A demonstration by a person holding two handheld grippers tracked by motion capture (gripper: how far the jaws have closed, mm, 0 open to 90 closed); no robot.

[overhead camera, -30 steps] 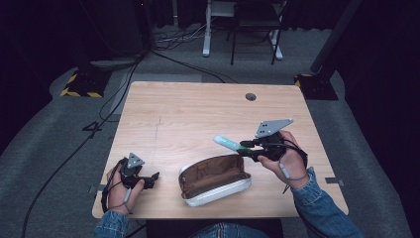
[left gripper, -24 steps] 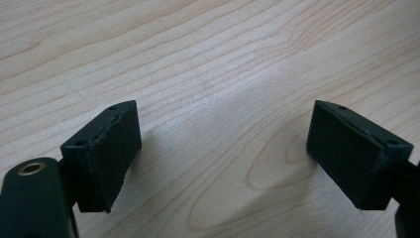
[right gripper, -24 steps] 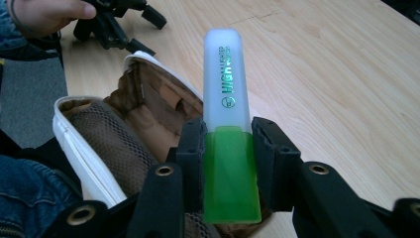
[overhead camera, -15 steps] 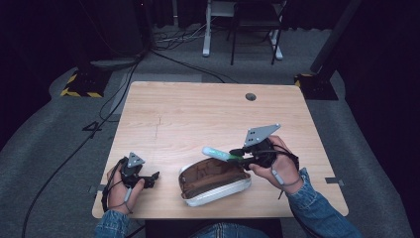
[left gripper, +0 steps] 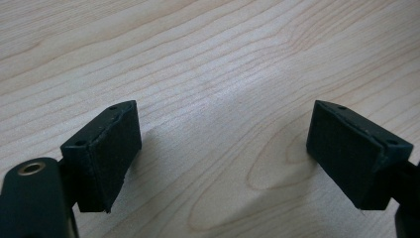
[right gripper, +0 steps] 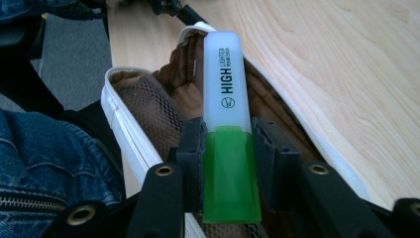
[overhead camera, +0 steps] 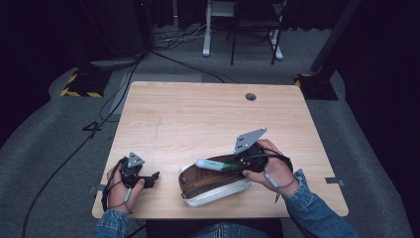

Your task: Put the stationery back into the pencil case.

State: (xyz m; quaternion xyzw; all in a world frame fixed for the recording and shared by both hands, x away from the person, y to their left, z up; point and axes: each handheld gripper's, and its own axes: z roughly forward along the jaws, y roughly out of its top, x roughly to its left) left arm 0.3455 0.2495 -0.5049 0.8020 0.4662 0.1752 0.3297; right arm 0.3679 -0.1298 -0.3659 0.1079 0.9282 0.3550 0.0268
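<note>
Now we see the right gripper [right gripper: 228, 148] pinching a green highlighter [right gripper: 225, 124] over the open pencil case [overhead camera: 213, 181]; release remains; left gripper [left gripper: 223, 158] spread, idle

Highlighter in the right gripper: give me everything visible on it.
The highlighter is flat-bodied and plastic-looking: a frosted white section printed "HIGH LIGHTER" with a small round logo, and a translucent green section. The right gripper is shut on it, pads pressing both sides where white meets green. It lies roughly level, white end pointing away from the gripper, over the open pencil case, a brown pouch with white edging and mesh lining at the table's near edge. Whether it touches the case cannot be told.
</note>
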